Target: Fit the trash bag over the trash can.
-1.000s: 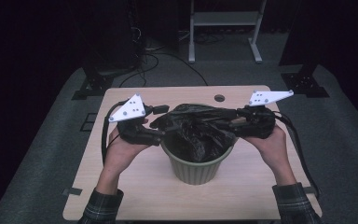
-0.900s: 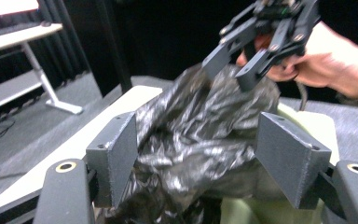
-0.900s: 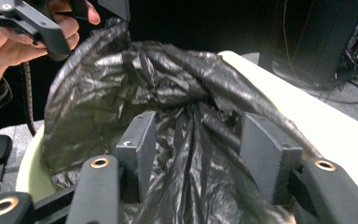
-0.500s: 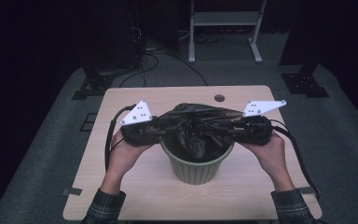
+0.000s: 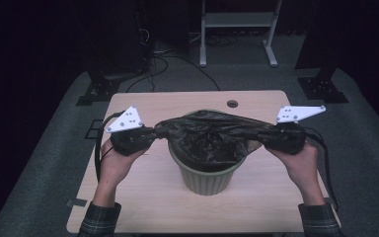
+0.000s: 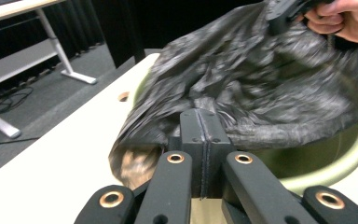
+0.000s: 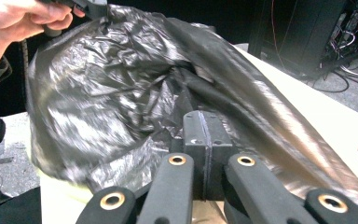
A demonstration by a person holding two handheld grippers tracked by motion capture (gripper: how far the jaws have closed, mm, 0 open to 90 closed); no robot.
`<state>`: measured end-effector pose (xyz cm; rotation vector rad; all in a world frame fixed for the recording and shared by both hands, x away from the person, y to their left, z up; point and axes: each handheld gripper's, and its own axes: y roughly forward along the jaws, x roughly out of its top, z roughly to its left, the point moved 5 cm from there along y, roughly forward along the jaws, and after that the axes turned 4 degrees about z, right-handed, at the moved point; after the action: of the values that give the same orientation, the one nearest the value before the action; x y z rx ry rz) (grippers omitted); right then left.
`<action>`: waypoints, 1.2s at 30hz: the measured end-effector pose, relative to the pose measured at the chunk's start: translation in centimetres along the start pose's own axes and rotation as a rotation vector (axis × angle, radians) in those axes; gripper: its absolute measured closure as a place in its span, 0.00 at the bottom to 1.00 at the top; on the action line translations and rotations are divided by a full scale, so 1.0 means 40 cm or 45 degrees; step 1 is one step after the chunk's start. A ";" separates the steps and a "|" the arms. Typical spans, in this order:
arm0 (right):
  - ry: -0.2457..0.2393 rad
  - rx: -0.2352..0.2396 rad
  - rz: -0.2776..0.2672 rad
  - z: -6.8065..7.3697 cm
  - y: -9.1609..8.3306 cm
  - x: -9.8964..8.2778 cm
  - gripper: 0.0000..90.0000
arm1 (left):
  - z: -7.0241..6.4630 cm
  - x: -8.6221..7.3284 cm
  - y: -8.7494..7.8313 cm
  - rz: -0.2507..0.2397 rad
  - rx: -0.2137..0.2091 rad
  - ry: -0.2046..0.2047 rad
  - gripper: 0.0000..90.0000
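A black plastic bag (image 5: 209, 133) sits in a green ribbed bin (image 5: 207, 180) at the table's middle, its mouth pulled wide above the rim. My left gripper (image 5: 153, 133) is shut on the bag's left edge and my right gripper (image 5: 264, 136) on its right edge; both have just been closing. In the left gripper view the jaws (image 6: 206, 123) meet with the bag's film (image 6: 261, 79) pinched between them, over the bin's rim (image 6: 335, 163). In the right gripper view the gripper (image 7: 204, 123) is likewise closed on crinkled film (image 7: 121, 84).
The bin stands on a light wooden table (image 5: 143, 202) with a small round hole (image 5: 232, 103) near its far edge. Beyond it are a white desk frame (image 5: 237, 22), dark cabinets and floor cables (image 5: 163, 54). Bare tabletop lies in front of the bin.
Both hands have moved outward, away from the bin, and the bag's mouth is now stretched wide between them. Both grippers have closed on its edges.
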<state>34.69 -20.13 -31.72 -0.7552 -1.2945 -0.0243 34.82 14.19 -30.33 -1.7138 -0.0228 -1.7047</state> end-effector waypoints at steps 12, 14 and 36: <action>0.039 0.034 -0.003 -0.002 -0.042 -0.069 0.83 | 0.015 -0.054 -0.016 0.009 -0.011 -0.032 0.92; 0.035 0.035 -0.021 -0.001 -0.047 -0.062 0.78 | 0.010 -0.050 -0.015 0.003 -0.016 -0.025 0.89; -0.044 -0.027 0.001 -0.044 0.018 0.043 0.90 | 0.035 0.028 -0.071 -0.168 0.002 -0.010 0.45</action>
<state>37.03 -19.81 -30.73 -0.7771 -1.3284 -0.0248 34.82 16.49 -27.88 -1.7515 -0.1438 -1.7926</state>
